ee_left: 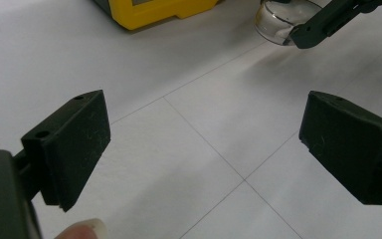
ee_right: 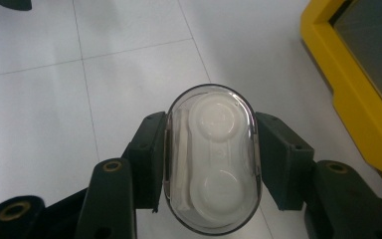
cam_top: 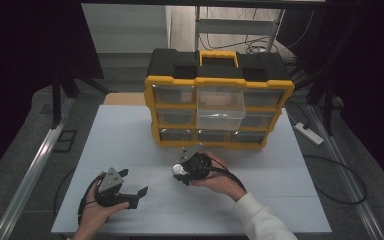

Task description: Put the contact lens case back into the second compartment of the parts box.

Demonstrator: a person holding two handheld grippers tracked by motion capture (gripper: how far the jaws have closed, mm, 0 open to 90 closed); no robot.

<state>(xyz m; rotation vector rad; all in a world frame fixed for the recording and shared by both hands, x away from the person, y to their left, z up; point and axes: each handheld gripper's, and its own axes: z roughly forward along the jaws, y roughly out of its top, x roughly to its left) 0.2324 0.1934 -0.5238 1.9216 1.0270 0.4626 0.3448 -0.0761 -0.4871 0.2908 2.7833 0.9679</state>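
Dark room, black drapes on both sides, cables on the floor behind; pale grey tiled tabletop [cam_top: 130, 130] in the middle.

Right gripper [ee_right: 211, 159]: jaws about half open, clamped on a clear oval plastic case [ee_right: 211, 162] with a white contact-lens holder inside, two round white caps in a row plus a white strip alongside. Pads press on the case's two long sides, case sits lengthwise between them. High view has this gripper [cam_top: 187, 167] in the person's right hand [cam_top: 220, 175], white sleeve, near the tabletop's centre, slightly toward the far edge, just in front of the cabinet. Case looks clear of the tabletop but can't confirm the gap.

Left gripper [ee_left: 204, 144]: jaws wide open, nothing between them, bare tile and grout lines under the pads. High view puts it [cam_top: 130, 192] near the left part of the near edge, in the left hand [cam_top: 97, 210], grey three-cornered plate on top. Well apart from the right gripper. Left gripper view catches the clear case [ee_left: 278, 22] and one black jaw of the right gripper at its top right.

Yellow-and-black plastic drawer cabinet [cam_top: 217, 100] stands at the far edge, centred, yellow carry handle on top, three rows of clear drawers. Top-middle clear drawer [cam_top: 220, 107] is pulled out toward the person; contents can't be read. Yellow frame corner [ee_right: 348, 94] of the cabinet lies at the right side of the right gripper view, close to the held case, not touching.

White power strip [cam_top: 309, 133] lies on the floor off the right edge.
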